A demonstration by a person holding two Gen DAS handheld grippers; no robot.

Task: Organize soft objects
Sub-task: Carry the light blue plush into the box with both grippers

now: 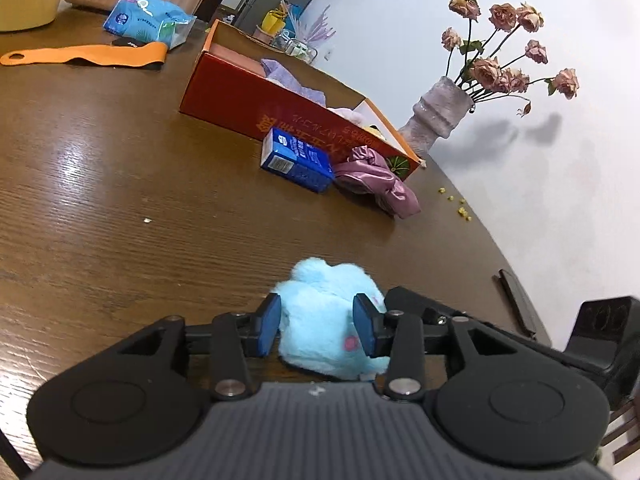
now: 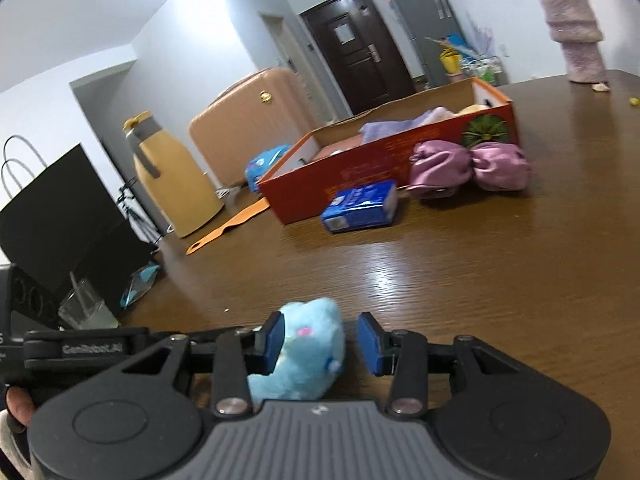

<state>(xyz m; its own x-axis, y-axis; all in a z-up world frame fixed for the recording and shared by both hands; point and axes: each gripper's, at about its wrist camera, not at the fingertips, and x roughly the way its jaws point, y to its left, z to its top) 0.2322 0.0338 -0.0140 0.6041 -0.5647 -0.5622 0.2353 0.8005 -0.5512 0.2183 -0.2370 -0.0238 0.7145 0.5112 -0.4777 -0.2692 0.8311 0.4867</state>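
Observation:
A light blue plush toy (image 1: 324, 320) lies on the brown wooden table (image 1: 120, 200). My left gripper (image 1: 318, 330) has both blue pads against the toy's sides and is shut on it. In the right wrist view the same toy (image 2: 308, 352) sits between the fingers of my right gripper (image 2: 322, 344), touching the left pad with a gap at the right pad; this gripper is open. An orange cardboard box (image 1: 248, 96), also in the right wrist view (image 2: 360, 160), holds lilac cloth. A pink satin scrunchie (image 1: 372, 180) (image 2: 468, 168) lies against the box front.
A blue tissue pack (image 1: 296, 160) (image 2: 360, 206) lies by the box. An orange strap (image 1: 80, 56), a blue wipes bag (image 1: 148, 16) and a yellow jug (image 2: 172, 176) stand farther off. A vase of dried roses (image 1: 440, 116) stands by the wall. A black paper bag (image 2: 60, 208) is at left.

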